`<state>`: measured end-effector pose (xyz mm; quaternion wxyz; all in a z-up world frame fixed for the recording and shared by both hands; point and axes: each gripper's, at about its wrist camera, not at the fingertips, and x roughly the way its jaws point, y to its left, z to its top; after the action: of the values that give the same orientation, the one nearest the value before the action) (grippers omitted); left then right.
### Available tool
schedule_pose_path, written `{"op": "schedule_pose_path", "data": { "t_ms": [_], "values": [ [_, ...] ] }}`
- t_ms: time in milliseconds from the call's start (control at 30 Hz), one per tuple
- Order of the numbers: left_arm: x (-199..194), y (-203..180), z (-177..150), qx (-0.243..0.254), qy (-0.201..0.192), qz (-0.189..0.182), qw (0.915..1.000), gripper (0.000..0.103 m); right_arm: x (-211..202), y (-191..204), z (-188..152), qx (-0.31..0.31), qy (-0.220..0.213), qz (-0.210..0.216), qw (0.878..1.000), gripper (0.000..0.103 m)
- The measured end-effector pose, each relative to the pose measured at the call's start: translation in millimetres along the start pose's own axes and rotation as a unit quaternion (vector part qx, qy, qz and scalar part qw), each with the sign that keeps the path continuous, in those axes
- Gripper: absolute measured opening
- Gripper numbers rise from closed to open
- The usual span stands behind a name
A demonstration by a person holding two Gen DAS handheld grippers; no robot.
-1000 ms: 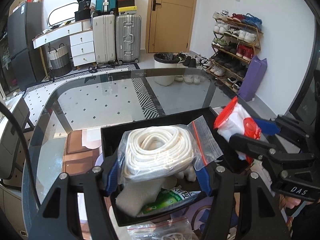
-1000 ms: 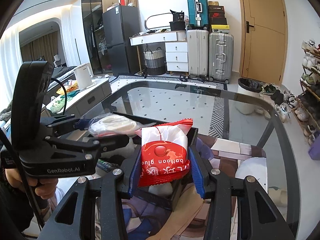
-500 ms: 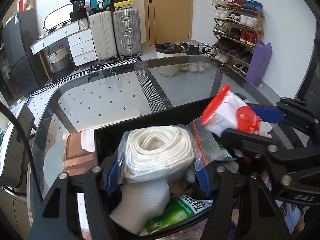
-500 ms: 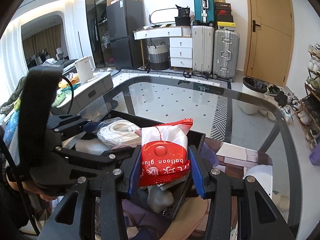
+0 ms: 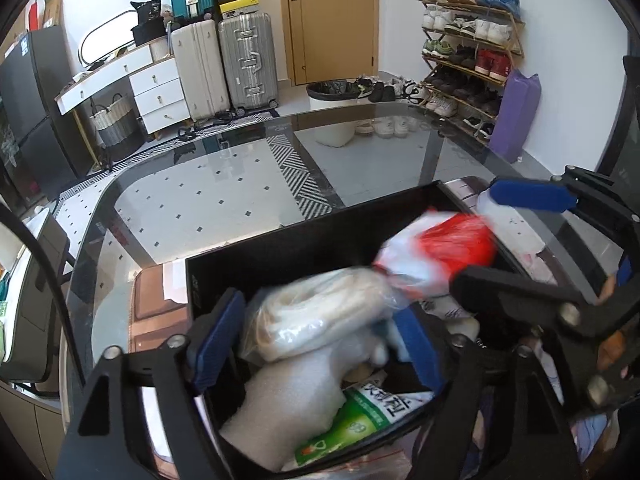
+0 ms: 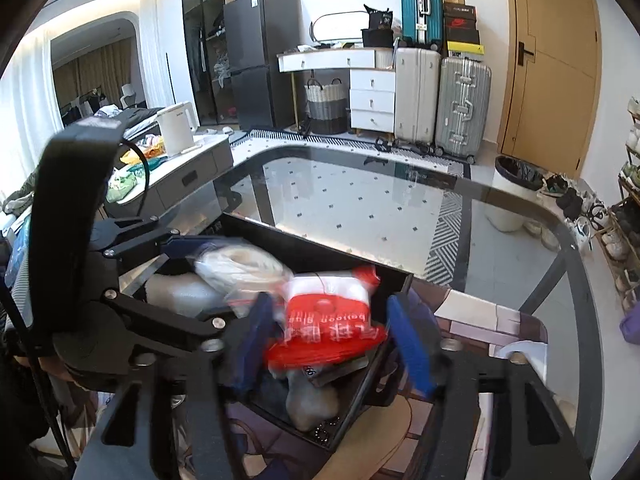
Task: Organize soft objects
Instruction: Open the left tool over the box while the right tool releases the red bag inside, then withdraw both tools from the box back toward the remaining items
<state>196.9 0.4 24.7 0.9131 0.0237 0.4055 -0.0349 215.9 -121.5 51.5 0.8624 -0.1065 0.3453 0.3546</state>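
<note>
Both grippers hang over the black box (image 5: 280,256) that sits on the glass table (image 5: 224,200), and everything here is best placed against that box. The left gripper (image 5: 316,340) is over the box's near side, its jaws opening; the clear bag of white cord (image 5: 320,312) lies between the blue pads (image 5: 218,340), and as far as I can tell through the blur the pads are no longer pressing it. The bag sits atop a white foam piece (image 5: 288,404) and a green packet (image 5: 360,412) inside the box. The right gripper (image 6: 332,340) is over the box's right end, its jaws also opening. The red-and-white packet (image 6: 328,320) is smeared with motion between them, clear of both pads, above the box's inside. Beyond the box the table top is bare glass, with suitcases (image 5: 224,60) and a shoe rack (image 5: 468,52) against the far walls.
</note>
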Motion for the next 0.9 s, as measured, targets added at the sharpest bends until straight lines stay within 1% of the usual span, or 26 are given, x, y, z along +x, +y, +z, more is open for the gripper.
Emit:
{"op": "schedule_pose_path", "data": {
  "t_ms": [33,67,133,167,233,333,433,533,600,700,900],
  "values": [
    [-2,0,-1,-0.003,-0.003,-0.003,1.0000,0.088,-3,-1,-1,0.002,-0.004,0.001,1.000,0.087],
    [-6,0,-1,-0.007,-0.006,-0.002,1.0000,0.094,-7,-3,-2,0.004,-0.009,0.001,1.000,0.091],
    [-11,-1,-4,-0.006,-0.014,-0.009,0.9998,0.102,-13,-6,-5,0.014,-0.014,0.001,1.000,0.095],
    [-12,-1,-4,-0.005,-0.015,-0.012,0.9998,0.103,-17,-6,-8,0.019,-0.018,0.000,1.000,0.100],
    [-19,0,-4,-0.008,-0.021,-0.011,0.9997,0.103,-25,-10,-12,0.029,-0.026,0.002,0.999,0.102],
    [-37,6,-4,-0.023,-0.041,-0.024,0.9986,0.103,-36,-13,-21,0.041,-0.026,0.002,0.999,0.102],
    [-56,12,-7,-0.036,-0.058,-0.027,0.9973,0.103,-46,-12,-35,0.047,-0.024,0.002,0.999,0.102],
    [-73,19,-14,-0.049,-0.070,-0.014,0.9962,0.103,-59,-11,-46,0.058,-0.029,0.008,0.998,0.102],
    [-82,21,-22,-0.052,-0.077,-0.013,0.9956,0.103,-66,-9,-51,0.064,-0.031,0.009,0.997,0.102],
    [-92,24,-34,-0.067,-0.083,-0.001,0.9943,0.103,-78,-3,-59,0.069,-0.038,0.008,0.997,0.102],
    [-104,25,-60,-0.075,-0.084,0.007,0.9937,0.103,-97,12,-73,0.068,-0.032,0.008,0.997,0.102]
  ]
}}
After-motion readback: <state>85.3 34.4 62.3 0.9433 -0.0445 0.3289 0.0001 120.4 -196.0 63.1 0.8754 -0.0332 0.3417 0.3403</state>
